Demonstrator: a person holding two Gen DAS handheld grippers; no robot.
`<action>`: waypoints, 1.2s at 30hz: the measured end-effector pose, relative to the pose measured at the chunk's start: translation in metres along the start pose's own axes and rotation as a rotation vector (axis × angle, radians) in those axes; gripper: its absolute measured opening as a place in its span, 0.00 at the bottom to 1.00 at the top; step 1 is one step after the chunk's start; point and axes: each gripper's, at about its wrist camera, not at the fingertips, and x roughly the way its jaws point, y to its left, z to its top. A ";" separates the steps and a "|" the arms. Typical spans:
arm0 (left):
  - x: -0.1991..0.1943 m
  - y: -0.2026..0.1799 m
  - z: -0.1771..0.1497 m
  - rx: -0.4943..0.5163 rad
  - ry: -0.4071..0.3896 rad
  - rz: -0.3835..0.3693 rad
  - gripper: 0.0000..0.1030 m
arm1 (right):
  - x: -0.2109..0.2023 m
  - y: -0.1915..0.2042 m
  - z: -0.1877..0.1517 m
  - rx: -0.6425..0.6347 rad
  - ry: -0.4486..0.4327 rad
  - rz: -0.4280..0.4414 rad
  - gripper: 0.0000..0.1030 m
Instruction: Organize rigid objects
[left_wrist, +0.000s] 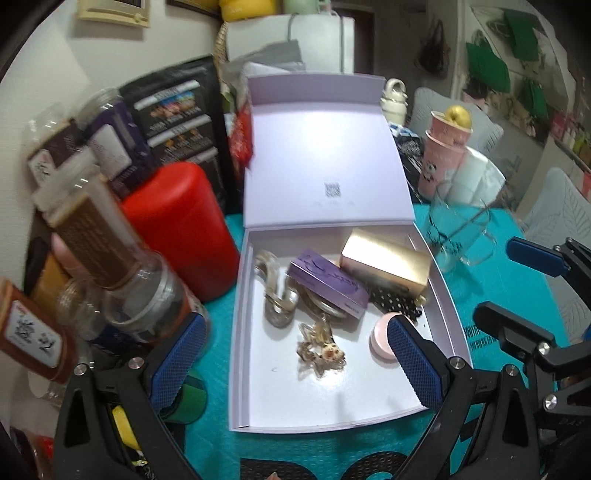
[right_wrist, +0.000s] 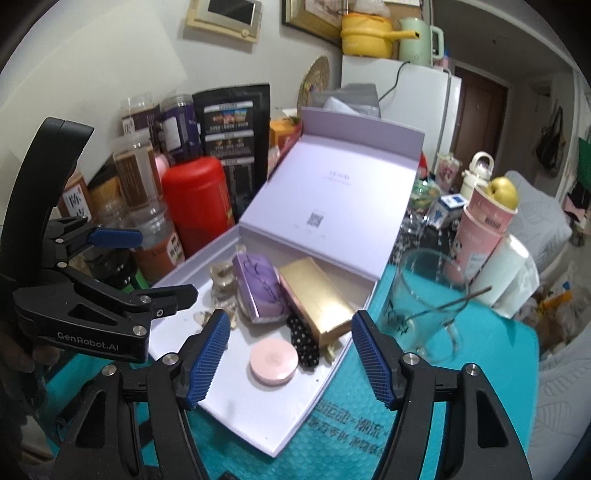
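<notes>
The desk (right_wrist: 369, 424), covered in a teal padded sheet, carries the work at its centre and clutter along its far side, which leaves the near edge free for both grippers to approach.

A lilac box (right_wrist: 258, 417) lies on the sheet with its hinged lid (right_wrist: 332, 184) standing back against the clutter behind it; judged from that, the lid is propped open so items can be dropped in from above.

Inside, the rigid objects sit bunched toward the hinge end: a gold carton (right_wrist: 314, 295) and a purple carton (right_wrist: 258, 284) lying side by side and touching, a pink round compact (right_wrist: 273, 360) just in front of them, and clear hair clips (left_wrist: 275, 295) with a star-shaped clip (left_wrist: 325, 350) to the left. The near half of the box floor is bare, so room remains.

A glass mug (right_wrist: 424, 302) with a stirrer stands outside, just right of the box.

The left gripper (left_wrist: 295, 354) hovers over the box, jaws wide apart, nothing between them. The right gripper (right_wrist: 288, 354) likewise hangs above the compact, jaws well apart and empty.
</notes>
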 end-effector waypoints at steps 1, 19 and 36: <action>-0.003 0.001 0.001 -0.001 -0.009 0.007 0.97 | -0.003 0.001 0.002 -0.003 -0.010 -0.003 0.71; -0.076 0.003 -0.021 -0.027 -0.149 0.120 0.97 | -0.067 0.022 0.003 0.006 -0.107 -0.072 0.78; -0.099 -0.017 -0.085 -0.030 -0.115 0.102 0.97 | -0.092 0.041 -0.053 0.051 -0.043 -0.088 0.81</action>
